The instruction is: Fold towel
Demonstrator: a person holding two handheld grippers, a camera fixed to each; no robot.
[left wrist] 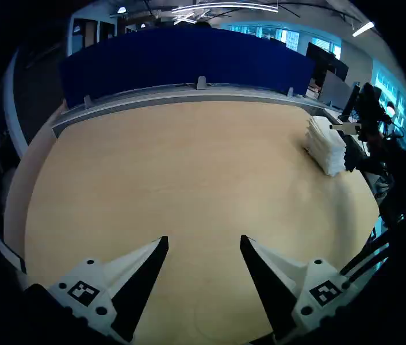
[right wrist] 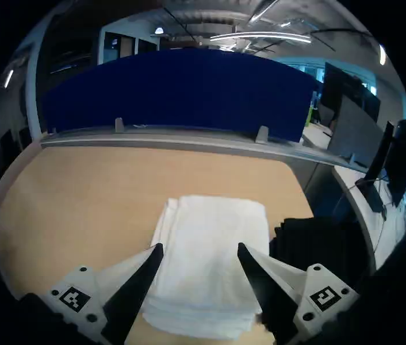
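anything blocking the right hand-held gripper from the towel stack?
Nothing visible. The right hand-held gripper is open directly over the white towel stack on the table. A dark stack sits beside the towels on the right, out of the path.

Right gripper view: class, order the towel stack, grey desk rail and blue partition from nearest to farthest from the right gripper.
1. The towel stack, just in front of the right gripper, centre.
2. The grey desk rail, running across the middle distance.
3. The blue partition, standing behind the rail.
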